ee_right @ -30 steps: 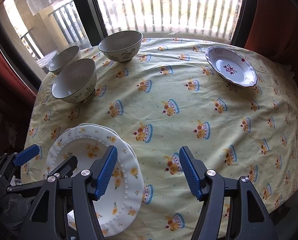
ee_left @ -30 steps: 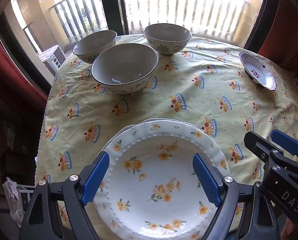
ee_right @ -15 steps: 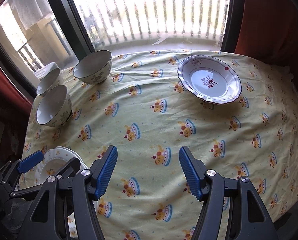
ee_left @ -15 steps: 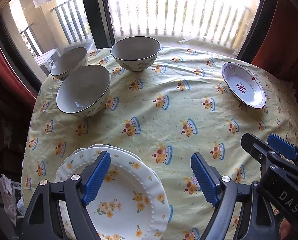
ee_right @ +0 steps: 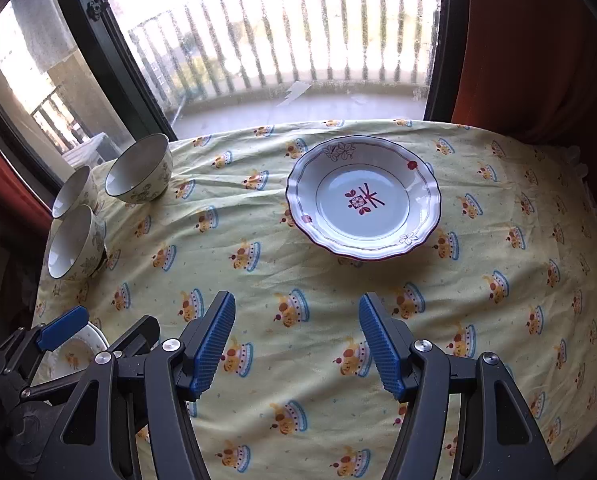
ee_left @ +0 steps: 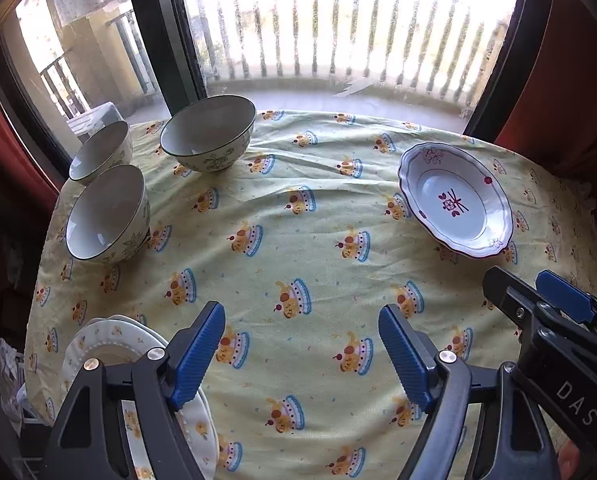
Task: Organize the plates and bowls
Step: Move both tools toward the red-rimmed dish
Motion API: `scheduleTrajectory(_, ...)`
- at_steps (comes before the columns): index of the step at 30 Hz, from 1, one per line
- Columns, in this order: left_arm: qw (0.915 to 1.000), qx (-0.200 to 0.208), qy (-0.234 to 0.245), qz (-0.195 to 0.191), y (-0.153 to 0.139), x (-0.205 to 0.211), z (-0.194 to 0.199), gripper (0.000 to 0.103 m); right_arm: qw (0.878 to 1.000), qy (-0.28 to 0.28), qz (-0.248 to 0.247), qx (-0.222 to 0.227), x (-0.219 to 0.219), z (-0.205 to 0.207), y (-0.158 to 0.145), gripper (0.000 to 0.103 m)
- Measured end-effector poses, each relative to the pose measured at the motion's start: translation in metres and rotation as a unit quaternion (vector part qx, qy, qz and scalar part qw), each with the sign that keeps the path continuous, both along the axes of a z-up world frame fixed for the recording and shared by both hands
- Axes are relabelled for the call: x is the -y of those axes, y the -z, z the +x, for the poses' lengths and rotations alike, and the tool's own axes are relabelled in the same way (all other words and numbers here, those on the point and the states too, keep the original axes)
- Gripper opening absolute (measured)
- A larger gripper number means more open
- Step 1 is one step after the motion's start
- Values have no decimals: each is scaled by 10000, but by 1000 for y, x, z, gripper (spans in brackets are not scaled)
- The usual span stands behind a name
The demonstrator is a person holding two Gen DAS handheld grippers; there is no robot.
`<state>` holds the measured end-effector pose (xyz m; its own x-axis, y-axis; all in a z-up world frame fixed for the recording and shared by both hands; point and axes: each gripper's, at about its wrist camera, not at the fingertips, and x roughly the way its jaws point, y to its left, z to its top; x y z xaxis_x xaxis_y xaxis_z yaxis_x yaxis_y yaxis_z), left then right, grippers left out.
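Note:
A white deep plate with a red flower mark (ee_right: 363,197) lies on the yellow tablecloth ahead of my right gripper (ee_right: 294,340), which is open and empty; the plate also shows in the left wrist view (ee_left: 456,199) at the right. My left gripper (ee_left: 302,350) is open and empty over bare cloth. A stack of white plates with yellow flowers (ee_left: 116,354) sits at the near left, partly hidden by my left finger; its edge shows in the right wrist view (ee_right: 74,354). Three cream bowls (ee_left: 208,132) (ee_left: 106,212) (ee_left: 100,150) stand at the far left.
The round table's cloth (ee_left: 298,248) drops off at the edges all round. A window with a dark frame (ee_left: 154,28) and balcony railing lies behind. Red curtains (ee_right: 538,48) hang at the right. The right gripper's body (ee_left: 554,332) shows at the left view's right edge.
Both grippers have swung to the right, away from the yellow-flower plates. The red-marked plate has come near the middle of the right view. Both stay open.

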<state>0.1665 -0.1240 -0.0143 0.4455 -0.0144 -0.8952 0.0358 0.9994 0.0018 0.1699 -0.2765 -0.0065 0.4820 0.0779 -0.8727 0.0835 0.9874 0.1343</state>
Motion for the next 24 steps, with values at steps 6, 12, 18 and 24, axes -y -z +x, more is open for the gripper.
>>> scheduleTrajectory(6,10000,20,-70,11,4,35,20,80,10000,-1,25,28,38,19,3,68)
scheduleTrajectory(12,10000,10,57,9,12,67,45,84,10000,70,60,29,73,43,11,68)
scheduleTrajectory(18,9998,18,212,43,20,92,73,96,9998,140,114,-14,98,72,24,69)
scheduleTrajectory(24,9996,-77,286,10,36,110,103,98,9996,271,40,63,117,96,34,85)
